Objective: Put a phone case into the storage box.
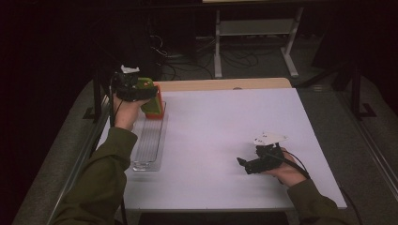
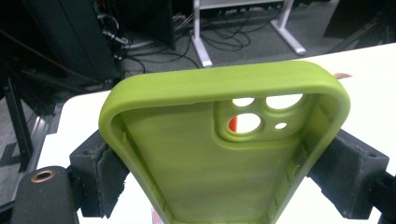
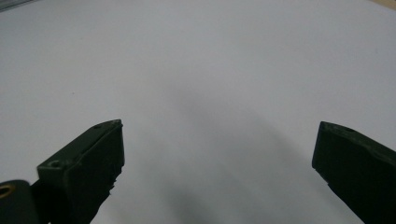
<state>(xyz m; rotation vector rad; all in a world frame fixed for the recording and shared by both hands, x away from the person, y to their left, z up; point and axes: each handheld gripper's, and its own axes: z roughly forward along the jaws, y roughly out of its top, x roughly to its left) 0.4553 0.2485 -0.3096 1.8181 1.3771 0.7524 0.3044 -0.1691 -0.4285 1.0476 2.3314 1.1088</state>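
Green phone case (image 2: 196, 163): a soft lime-green case, held up above the far-left part of the bench; in the left gripper view its open inner side faces the camera, with the camera cut-out block at its upper right.
Cut-outs: three round holes and a smaller one; through one of them a bit of orange shows.
Left gripper (image 1: 136, 89): raised near the far-left corner of the bench, held in the person's left hand (image 1: 123, 112); its jaws pinch the green phone case by its two long side edges, the black pads pressed against the rim on each side.
Orange case (image 1: 157, 110): seen in the high view just behind and under the green one, at the far end of the tray; whether the two touch I cannot tell.
Clear tray (image 1: 149, 140): a long, ribbed transparent tray lying along the left edge of the bench, its near end close to the left sleeve.
Right gripper (image 1: 244, 164): low over the near-right part of the bench, held in the right hand (image 1: 286, 172), pointing left; well apart from the case and tray.
Right jaws: spread wide with nothing between them; in the right gripper view bare white surface lies between the two black pads.
Bench (image 1: 225, 136): white top with a strip of pale wood along its far edge.
Beyond the bench: dark floor, cables and white frame legs.
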